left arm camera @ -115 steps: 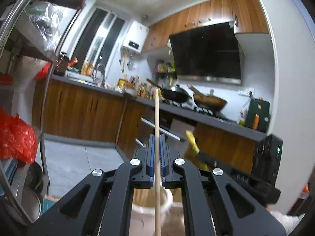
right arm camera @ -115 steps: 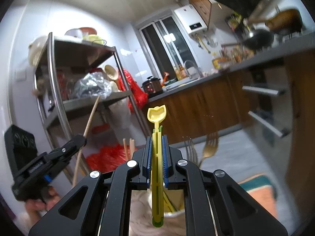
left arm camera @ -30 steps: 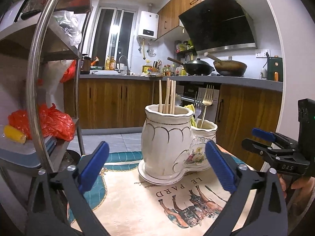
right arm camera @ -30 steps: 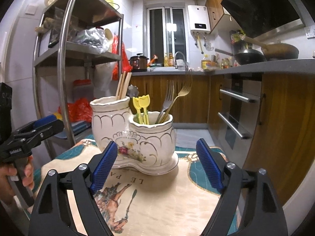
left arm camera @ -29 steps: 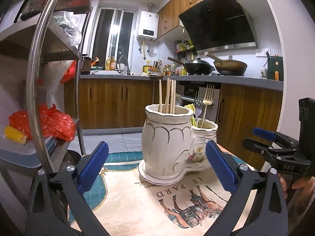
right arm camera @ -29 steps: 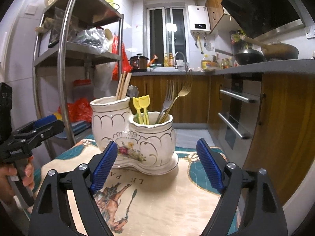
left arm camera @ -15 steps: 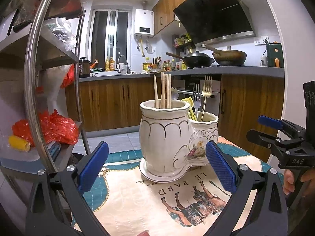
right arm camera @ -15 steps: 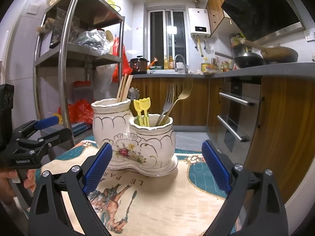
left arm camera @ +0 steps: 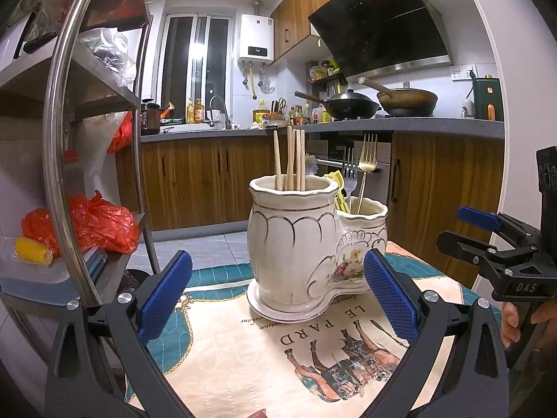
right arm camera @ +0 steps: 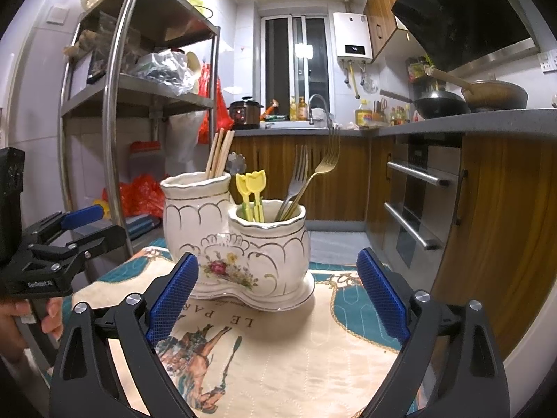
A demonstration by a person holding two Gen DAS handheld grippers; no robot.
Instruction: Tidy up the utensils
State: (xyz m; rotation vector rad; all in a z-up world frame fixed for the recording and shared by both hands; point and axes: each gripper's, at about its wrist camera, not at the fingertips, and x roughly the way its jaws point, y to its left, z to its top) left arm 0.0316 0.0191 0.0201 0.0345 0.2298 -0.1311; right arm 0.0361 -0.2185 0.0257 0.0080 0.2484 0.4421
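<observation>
A white ceramic holder (left arm camera: 296, 244) (right arm camera: 243, 244) with a tall pot and a short pot stands on a printed mat. Wooden chopsticks (left arm camera: 289, 160) (right arm camera: 217, 153) stand in the tall pot. Yellow plastic picks (right arm camera: 252, 188) and forks (right arm camera: 306, 181) (left arm camera: 365, 167) lean in the short pot. My left gripper (left arm camera: 278, 292) is open and empty, a little short of the holder. My right gripper (right arm camera: 277, 296) is also open wide and holds nothing, facing the short pot from the other side. Each gripper shows in the other's view: the right gripper (left arm camera: 487, 240), the left gripper (right arm camera: 69, 233).
The mat (right arm camera: 278, 348) with a horse print covers a small table. A steel shelf rack (left arm camera: 62, 174) (right arm camera: 115, 122) with a red bag (left arm camera: 101, 223) stands close on the left. Wooden cabinets and an oven (right arm camera: 417, 202) lie behind and to the right.
Earlier my left gripper was shut on a chopstick and my right on a yellow pick; both now stand open and empty. Over the last second the right jaws spread a little wider.
</observation>
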